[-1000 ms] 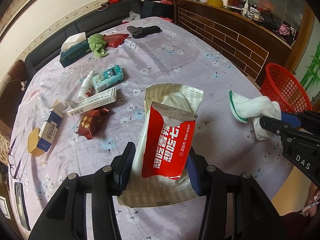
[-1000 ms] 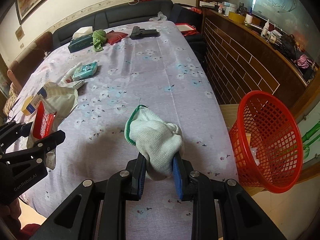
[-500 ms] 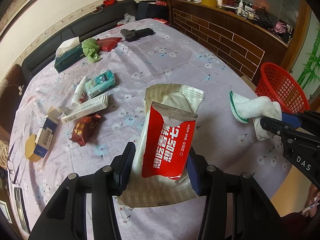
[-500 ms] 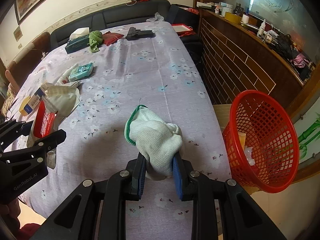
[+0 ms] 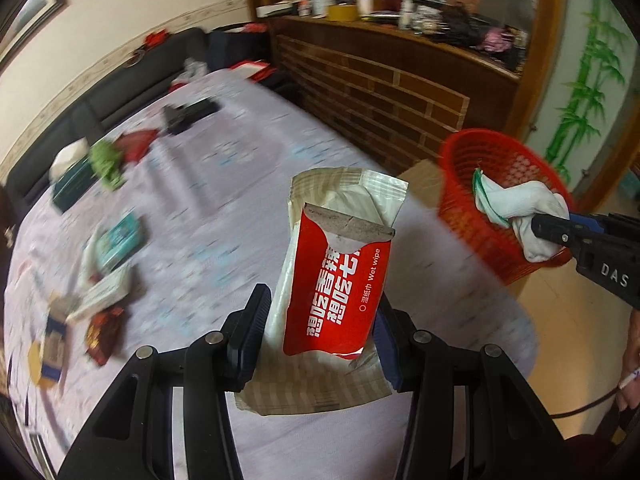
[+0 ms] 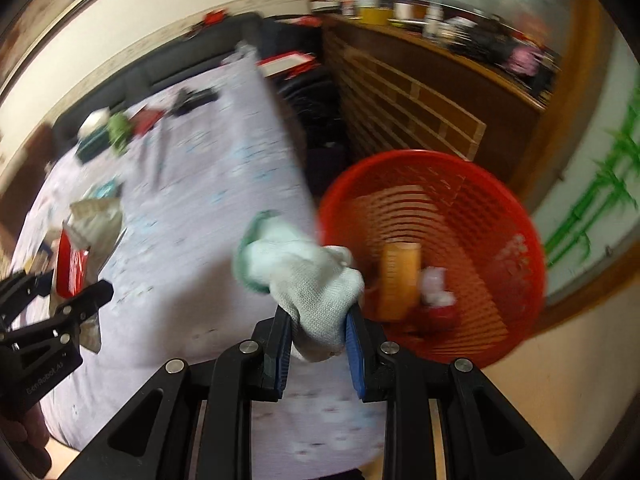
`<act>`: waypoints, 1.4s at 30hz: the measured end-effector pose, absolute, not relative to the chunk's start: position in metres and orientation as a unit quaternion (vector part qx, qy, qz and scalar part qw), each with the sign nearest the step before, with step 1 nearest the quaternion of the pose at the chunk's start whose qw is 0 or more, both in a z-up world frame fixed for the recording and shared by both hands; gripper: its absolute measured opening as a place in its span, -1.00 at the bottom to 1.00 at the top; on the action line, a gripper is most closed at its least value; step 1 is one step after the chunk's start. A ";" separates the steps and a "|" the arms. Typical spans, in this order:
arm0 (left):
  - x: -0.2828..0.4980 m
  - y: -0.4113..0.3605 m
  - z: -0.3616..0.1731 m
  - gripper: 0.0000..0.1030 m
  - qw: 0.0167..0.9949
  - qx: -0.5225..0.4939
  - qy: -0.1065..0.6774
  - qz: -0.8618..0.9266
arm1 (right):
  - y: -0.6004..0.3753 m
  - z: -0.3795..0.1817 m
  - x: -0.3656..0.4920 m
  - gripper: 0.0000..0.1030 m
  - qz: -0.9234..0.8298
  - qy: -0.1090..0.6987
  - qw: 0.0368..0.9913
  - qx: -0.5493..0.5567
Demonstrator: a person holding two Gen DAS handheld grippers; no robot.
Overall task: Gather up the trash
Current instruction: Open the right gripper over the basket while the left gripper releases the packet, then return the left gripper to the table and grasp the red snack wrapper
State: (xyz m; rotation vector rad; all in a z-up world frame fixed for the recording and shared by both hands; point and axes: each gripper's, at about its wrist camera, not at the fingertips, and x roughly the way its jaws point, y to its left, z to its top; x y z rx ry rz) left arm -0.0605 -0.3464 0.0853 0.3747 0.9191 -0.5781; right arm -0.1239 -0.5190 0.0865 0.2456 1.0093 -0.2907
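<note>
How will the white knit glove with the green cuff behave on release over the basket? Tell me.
The white knit glove with the green cuff looks floppy, bunching between the right gripper pads. Probably light; likely drops limp, though knit may snag the red mesh basket.

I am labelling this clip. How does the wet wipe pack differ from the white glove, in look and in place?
The wet wipe pack is glossy red-and-beige packaging with print; the white glove is knitted cloth with a green cuff. The pack stands stiff in the left gripper above the table; the glove hangs bunched in the right gripper beside the red basket. Both are clamped and lifted.
</note>
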 end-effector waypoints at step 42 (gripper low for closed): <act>-0.058 -0.285 0.097 0.41 0.850 0.117 0.464 -0.222 | -0.483 0.090 -0.104 0.22 -0.058 0.488 0.858 0.147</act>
